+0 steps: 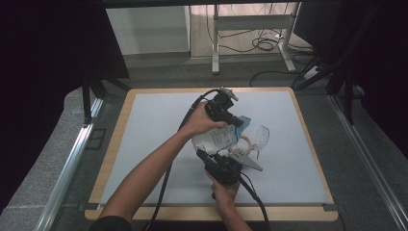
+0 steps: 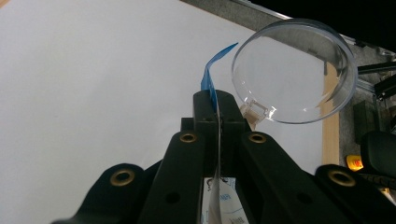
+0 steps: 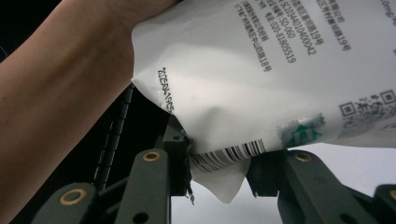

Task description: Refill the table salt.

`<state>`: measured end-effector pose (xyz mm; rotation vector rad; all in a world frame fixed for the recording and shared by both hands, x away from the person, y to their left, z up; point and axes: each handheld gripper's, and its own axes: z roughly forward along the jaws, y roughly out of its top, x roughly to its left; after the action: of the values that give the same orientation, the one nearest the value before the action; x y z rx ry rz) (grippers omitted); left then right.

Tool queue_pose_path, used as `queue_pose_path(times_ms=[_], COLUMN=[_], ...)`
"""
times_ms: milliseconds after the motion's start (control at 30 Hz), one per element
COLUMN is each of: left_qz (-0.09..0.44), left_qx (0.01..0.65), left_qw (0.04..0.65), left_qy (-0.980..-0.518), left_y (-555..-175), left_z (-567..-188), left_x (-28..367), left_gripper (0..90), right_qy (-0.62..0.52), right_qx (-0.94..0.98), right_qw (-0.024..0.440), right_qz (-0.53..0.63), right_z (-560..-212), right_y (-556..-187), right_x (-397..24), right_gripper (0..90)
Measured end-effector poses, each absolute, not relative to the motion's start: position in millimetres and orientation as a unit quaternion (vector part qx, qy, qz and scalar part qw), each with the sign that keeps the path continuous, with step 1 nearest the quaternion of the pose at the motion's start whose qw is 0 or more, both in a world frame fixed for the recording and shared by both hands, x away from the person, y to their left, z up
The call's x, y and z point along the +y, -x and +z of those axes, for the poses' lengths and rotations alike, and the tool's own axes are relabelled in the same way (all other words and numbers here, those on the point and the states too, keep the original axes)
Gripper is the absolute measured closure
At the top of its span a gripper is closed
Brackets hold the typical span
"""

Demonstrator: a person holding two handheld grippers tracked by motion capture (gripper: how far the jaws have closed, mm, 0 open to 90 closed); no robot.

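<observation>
Above the tabletop (image 1: 154,144), the white pouch (image 1: 215,140) hangs between both hands. At its left, the left tongs (image 2: 217,105) are clenched on its blue top edge. The right tongs (image 3: 219,168) grasp its barcoded corner; a clear cup (image 1: 260,136) lies just right of the pouch.

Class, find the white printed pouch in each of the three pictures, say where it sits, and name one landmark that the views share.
High view: the white pouch sits at the centre, between the left gripper and the right gripper.
Left gripper view: its thin edge runs up the bottom centre between shut jaws.
Right gripper view: it spans the upper right, its lower corner between the jaws.
Shared landmark: the pale table mat.
</observation>
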<state>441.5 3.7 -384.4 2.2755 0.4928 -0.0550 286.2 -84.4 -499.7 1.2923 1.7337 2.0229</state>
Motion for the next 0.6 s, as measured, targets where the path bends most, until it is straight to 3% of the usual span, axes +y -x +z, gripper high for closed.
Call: queue_pose_path(times_ms=[600], left_qz=[-0.018], left_qx=[0.194], left_qw=[0.388], left_qy=[-0.901], left_y=[-441.7], left_z=[-383.0], left_x=[6.0], left_gripper=[89.6], right_qy=[-0.436], right_qx=[0.578], right_qw=[0.088], right_qz=[0.684], right_z=[-499.1], right_y=[-286.0], right_x=[-79.3], right_gripper=[65.9])
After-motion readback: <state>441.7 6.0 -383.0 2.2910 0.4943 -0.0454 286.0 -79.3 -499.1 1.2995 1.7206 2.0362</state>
